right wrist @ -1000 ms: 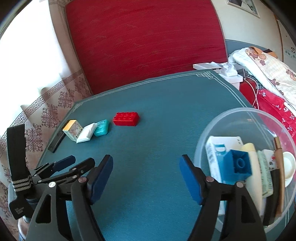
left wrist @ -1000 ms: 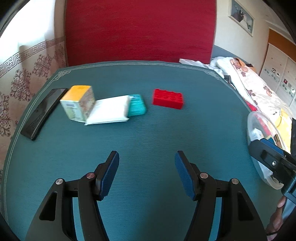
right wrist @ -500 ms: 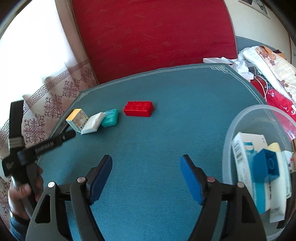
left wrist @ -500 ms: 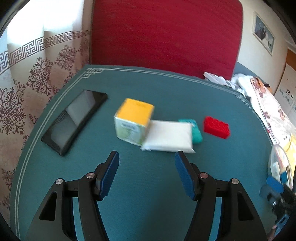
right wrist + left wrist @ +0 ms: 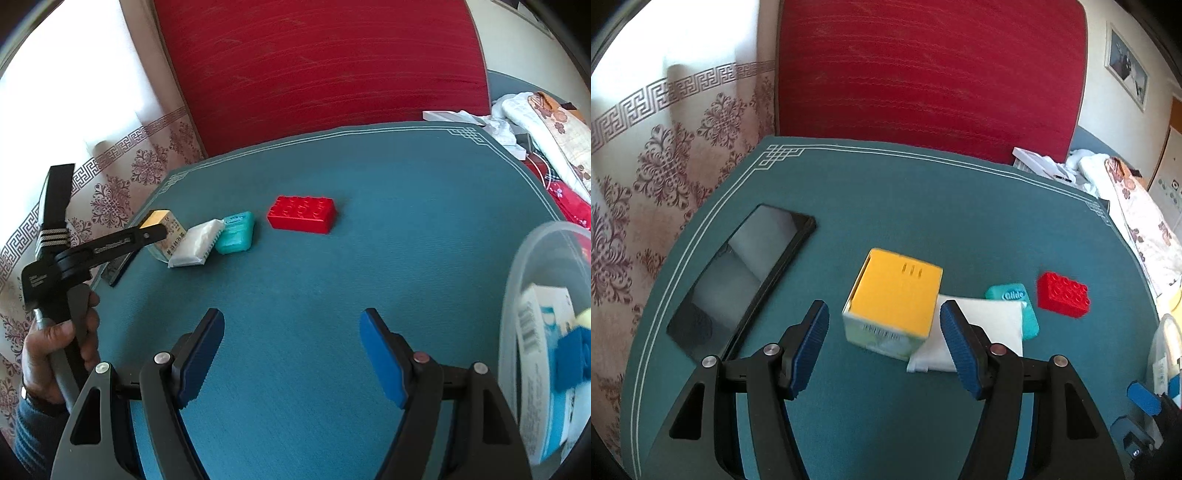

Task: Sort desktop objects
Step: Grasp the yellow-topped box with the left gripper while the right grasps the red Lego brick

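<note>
Left claw (image 5: 884, 328) spread wide at frame centre – yellow-topped box (image 5: 895, 302) between its fingers, untouched, on teal worktop (image 5: 923, 206). Right claw (image 5: 291, 354) wide, empty – red brick (image 5: 302, 214) above it.

White lettering, apparently "Olide", is seen on the teal case (image 5: 1015, 300) at right of centre. Print on the yellow-topped box (image 5: 894, 301) and a barcode on the white carton (image 5: 532, 325) are not legible.
</note>
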Available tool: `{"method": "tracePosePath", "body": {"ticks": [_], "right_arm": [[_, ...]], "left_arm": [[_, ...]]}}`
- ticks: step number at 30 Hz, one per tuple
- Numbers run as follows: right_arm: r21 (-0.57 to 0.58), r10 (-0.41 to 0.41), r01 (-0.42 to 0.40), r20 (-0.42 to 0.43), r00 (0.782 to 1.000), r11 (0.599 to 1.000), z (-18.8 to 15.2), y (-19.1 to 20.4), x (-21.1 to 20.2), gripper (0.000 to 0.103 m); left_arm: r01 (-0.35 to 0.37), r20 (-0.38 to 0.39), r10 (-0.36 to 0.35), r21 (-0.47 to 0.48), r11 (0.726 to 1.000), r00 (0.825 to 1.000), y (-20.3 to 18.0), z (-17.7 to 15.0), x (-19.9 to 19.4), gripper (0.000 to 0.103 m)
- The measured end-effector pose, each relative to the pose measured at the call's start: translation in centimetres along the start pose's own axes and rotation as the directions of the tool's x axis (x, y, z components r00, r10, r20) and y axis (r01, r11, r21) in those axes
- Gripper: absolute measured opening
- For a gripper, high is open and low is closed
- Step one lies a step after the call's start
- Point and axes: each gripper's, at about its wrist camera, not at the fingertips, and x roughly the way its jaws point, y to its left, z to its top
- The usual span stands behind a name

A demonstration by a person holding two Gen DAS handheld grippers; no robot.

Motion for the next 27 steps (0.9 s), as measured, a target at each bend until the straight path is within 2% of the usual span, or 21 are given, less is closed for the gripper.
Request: {"method": "tracePosePath", "body": {"ticks": [5, 10, 14, 17, 27], "right_arm": [[-0.012, -0.003, 0.003, 0.003, 1.000, 1.000, 1.0, 0.6, 1.2, 0.079], [-0.011, -0.027, 0.027, 0.009, 1.000, 1.000, 2.3, 0.8, 2.9, 0.079], [-0.008, -0.048, 0.048, 0.017, 0.999, 0.999, 3.2, 1.0, 4.2, 0.079], [-0.010, -0.076, 0.077, 0.027, 0.997, 0.997, 4.0, 1.2, 5.3, 0.079], [-0.029, -0.164, 0.165, 0.028, 0.986, 0.986, 6.8, 1.3, 9.0, 0.079]], "left_arm": [[-0.009, -0.003, 0.009, -0.004, 1.000, 1.000, 0.0, 0.6, 1.2, 0.066], [0.033, 0.003, -0.033, -0.043, 0.999, 0.999, 0.7, 0.5, 1.9, 0.066], [0.040, 0.021, -0.039, -0.038, 0.998, 0.999, 0.8, 0.3, 1.8, 0.066], [0.052, 0.028, -0.051, -0.035, 0.998, 0.998, 0.9, 0.1, 1.7, 0.050], [0.058, 0.098, -0.051, -0.074, 0.996, 0.994, 1.5, 0.3, -0.4, 0.050]]}}
